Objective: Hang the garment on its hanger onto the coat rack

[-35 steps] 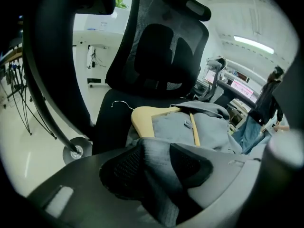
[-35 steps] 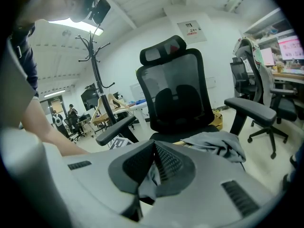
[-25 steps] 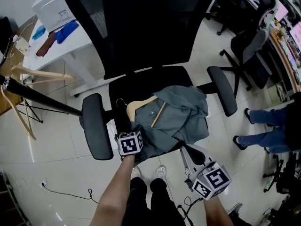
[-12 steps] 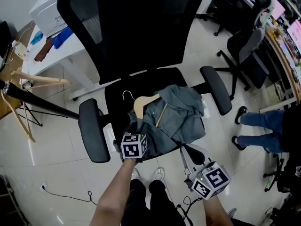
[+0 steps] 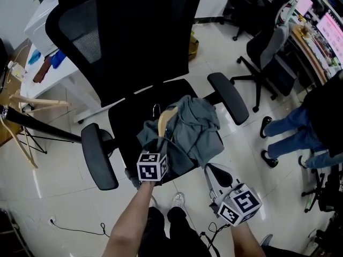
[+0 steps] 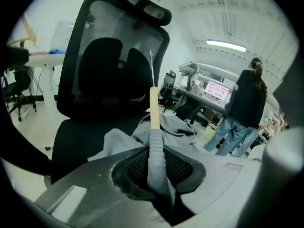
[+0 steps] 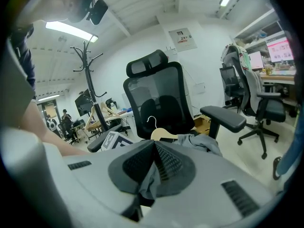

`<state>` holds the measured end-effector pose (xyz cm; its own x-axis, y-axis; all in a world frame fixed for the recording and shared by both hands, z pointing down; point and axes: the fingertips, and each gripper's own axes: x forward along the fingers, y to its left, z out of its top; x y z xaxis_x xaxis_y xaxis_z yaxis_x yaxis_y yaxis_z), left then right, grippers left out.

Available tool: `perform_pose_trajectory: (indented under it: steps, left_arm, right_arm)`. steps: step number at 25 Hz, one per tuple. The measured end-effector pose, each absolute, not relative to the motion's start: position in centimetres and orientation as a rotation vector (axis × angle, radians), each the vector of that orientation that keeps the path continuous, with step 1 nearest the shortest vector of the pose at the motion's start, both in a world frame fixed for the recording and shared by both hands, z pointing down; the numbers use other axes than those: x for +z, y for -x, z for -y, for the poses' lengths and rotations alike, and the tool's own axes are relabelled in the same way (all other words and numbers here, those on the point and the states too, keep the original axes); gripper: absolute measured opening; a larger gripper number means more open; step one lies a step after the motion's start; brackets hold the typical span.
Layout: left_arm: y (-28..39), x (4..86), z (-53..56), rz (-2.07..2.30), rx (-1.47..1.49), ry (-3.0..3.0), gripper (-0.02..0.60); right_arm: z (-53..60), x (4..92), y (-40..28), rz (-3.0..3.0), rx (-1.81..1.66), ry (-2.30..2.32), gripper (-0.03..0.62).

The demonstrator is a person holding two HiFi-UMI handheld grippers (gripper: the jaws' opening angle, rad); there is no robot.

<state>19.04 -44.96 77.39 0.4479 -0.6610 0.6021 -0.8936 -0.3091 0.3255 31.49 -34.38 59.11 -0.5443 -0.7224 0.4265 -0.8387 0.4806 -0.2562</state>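
A grey garment (image 5: 195, 127) lies bunched on the black chair's seat (image 5: 126, 116), draped over a wooden hanger (image 5: 166, 123). My left gripper (image 5: 159, 143) has just been closing and is shut on the hanger's cloth-wrapped arm. In the left gripper view the hanger (image 6: 154, 110) stands up from the left gripper (image 6: 154, 160), its wire hook (image 6: 151, 61) on top. My right gripper (image 5: 211, 170) is at the seat's front edge, shut on a fold of the garment (image 7: 204, 144). The right gripper view shows grey cloth hanging between the right gripper's (image 7: 152, 170) pads. The black coat rack (image 7: 86, 70) stands to the left.
The chair's tall back (image 5: 128, 47) and two armrests (image 5: 98, 157) flank the garment. The rack's pole with spare wooden hangers (image 5: 32, 103) and a white desk (image 5: 48, 63) are at the left. Another office chair (image 5: 268, 42) and a person in jeans (image 5: 289, 135) are at the right.
My left gripper has risen with the hanger's end, and the hanger has tipped up off the seat. The garment has bunched toward the middle. My right gripper has shifted only slightly.
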Motion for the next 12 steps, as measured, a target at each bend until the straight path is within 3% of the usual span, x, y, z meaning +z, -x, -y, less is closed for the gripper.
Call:
perform_pose_trajectory:
  steps: [6, 12]
  left_arm:
    - [-17.5, 69.7, 44.4, 1.414, 0.553, -2.247, 0.067]
    - [-18.3, 56.9, 43.9, 1.434, 0.494, -2.51, 0.067]
  right_arm:
    - [35.1, 56.1, -31.7, 2.542, 0.601, -1.36, 0.0]
    - [35.3, 51.0, -31.5, 2.638, 0.482, -1.368, 0.0]
